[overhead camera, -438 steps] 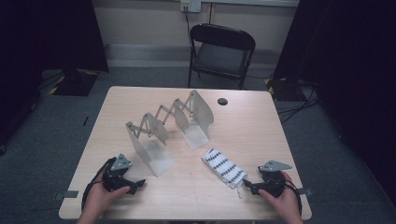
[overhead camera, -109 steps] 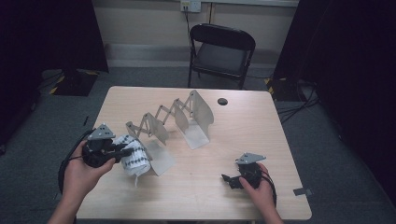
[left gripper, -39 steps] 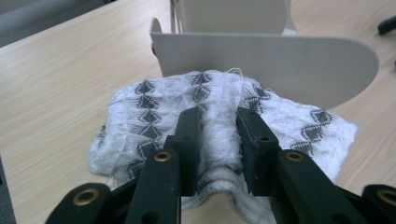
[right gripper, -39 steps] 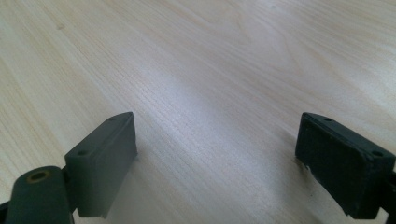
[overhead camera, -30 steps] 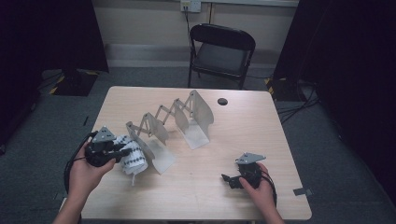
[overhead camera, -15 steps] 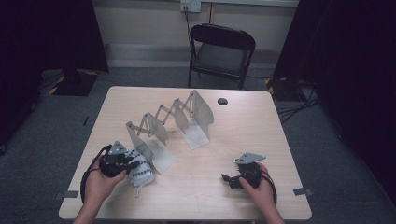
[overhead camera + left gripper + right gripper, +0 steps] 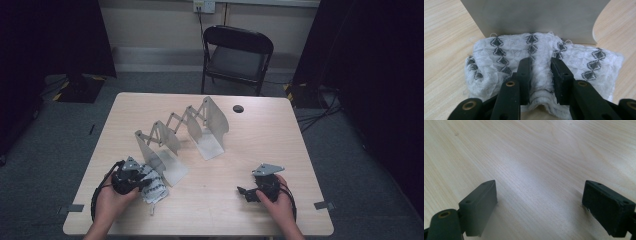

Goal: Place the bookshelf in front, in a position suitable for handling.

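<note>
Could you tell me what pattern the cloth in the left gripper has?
White cloth with rows of dark diamond motifs, clearest in the left gripper view.

High view: room dim, dark curtains at both sides go near black w/ no detail. Worktop (image 7: 280, 145) is the brightest area, lit evenly from above; soft short shadows under the metal rack (image 7: 180, 135) panels, no hard glare. Pic a bit soft and low-contrast overall.

Left gripper view: bright, even light; cloth (image 7: 499, 57) weave sharp mid-frame, near-bottom parts of the left gripper (image 7: 540, 72) slightly soft.

Right gripper view: pale sheen band runs diagonally across the wood grain; right gripper (image 7: 539, 205) close up is blurred, esp. bottom left corner; faint shadows beside it.
</note>
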